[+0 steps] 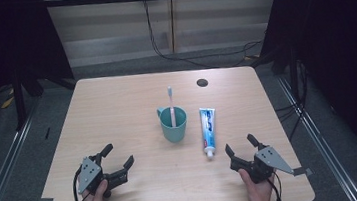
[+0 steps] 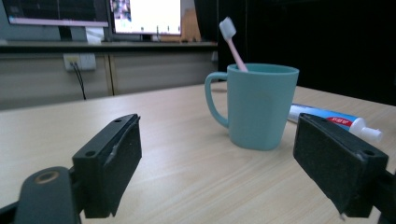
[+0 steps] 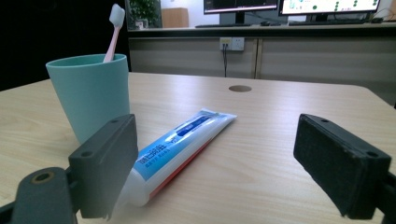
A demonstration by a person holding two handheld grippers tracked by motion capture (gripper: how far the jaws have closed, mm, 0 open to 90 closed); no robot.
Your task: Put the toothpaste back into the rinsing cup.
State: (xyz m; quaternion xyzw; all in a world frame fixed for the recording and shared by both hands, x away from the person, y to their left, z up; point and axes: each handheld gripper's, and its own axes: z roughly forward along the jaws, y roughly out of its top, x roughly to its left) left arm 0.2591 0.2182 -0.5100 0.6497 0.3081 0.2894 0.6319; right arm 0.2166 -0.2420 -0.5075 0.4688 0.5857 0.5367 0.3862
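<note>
We see a light wood-grain counter (image 1: 118, 117) with rounded corners and a small dark round hole (image 1: 202, 82) near its far edge. Near the middle stands a teal cup (image 1: 174, 125), upright, its handle turned to the left — a pink toothbrush (image 1: 171, 104) stands in it, bristles up. Just to the right of the cup lies a toothpaste tube (image 1: 208, 131), flat on the wood, cap toward the near edge — near the cup, not touching it.
</note>
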